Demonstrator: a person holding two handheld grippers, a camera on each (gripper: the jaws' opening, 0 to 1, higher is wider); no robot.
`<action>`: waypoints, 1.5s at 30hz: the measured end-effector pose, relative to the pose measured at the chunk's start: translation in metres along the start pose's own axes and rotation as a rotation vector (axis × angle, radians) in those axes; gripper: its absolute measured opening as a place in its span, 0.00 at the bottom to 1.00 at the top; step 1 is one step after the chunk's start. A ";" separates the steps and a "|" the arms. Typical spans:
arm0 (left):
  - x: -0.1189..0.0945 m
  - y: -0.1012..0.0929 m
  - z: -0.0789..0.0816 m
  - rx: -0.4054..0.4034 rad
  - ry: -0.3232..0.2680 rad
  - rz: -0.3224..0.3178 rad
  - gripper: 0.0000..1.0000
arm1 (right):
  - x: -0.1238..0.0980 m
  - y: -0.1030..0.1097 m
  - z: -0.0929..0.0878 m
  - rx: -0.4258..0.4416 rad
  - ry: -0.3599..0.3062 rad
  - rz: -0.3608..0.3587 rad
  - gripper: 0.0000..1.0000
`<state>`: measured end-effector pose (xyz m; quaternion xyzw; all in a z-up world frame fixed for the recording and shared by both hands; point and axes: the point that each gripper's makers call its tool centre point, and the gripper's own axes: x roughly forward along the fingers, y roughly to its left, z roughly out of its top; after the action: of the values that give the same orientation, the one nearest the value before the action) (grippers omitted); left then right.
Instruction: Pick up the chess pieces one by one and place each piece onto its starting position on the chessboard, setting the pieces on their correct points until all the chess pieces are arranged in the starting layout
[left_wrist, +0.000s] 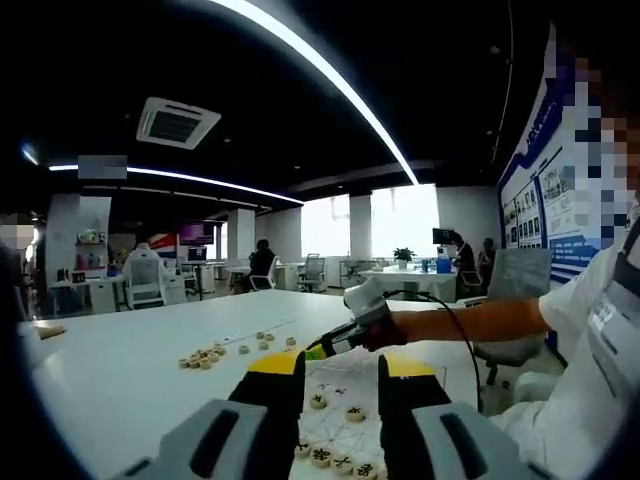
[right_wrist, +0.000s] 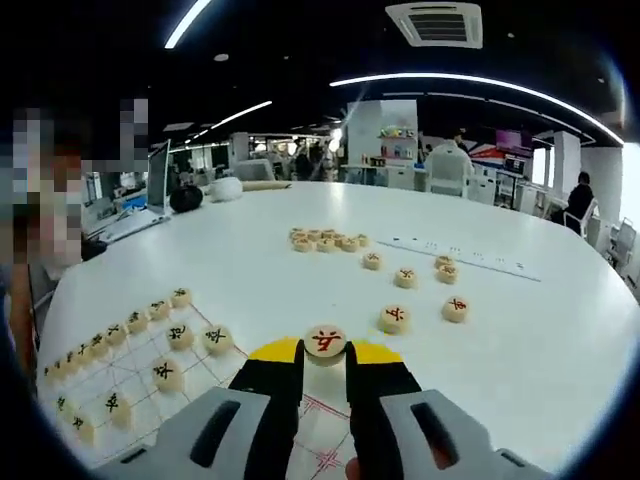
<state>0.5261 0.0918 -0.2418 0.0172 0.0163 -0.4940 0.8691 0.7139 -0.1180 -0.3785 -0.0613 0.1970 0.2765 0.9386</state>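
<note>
Roughly halfway: black pieces (right_wrist: 180, 335) sat on the chessboard (right_wrist: 130, 385), right gripper (right_wrist: 325, 362) clamped a red piece (right_wrist: 326, 342), left gripper (left_wrist: 340, 385) was apart, loose pieces (right_wrist: 400, 278) remained.

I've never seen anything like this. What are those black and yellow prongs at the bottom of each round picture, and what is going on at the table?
No robot is here: a person holds a two-jaw gripper in each hand, and a fisheye camera rides on each one, looking forward along its jaws. In the right gripper view, the right gripper is shut on a round wooden chess piece with a red character. In the left gripper view, the left gripper stands with its jaws apart, holding nothing. On the white table lies a paper chessboard with black-marked pieces already set along its edge. Loose pieces wait further off, several showing red characters.
</note>
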 end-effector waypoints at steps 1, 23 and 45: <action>0.000 0.000 0.000 0.001 0.000 0.000 0.31 | -0.002 0.001 -0.002 -0.004 0.002 0.000 0.19; 0.003 0.001 -0.003 0.001 0.010 0.000 0.31 | -0.016 0.014 -0.023 -0.015 0.036 0.051 0.19; 0.002 0.000 -0.001 0.005 0.004 -0.002 0.31 | -0.016 0.000 -0.012 -0.011 0.004 -0.007 0.40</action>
<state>0.5269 0.0903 -0.2427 0.0202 0.0169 -0.4949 0.8686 0.6974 -0.1286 -0.3829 -0.0676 0.1973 0.2742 0.9388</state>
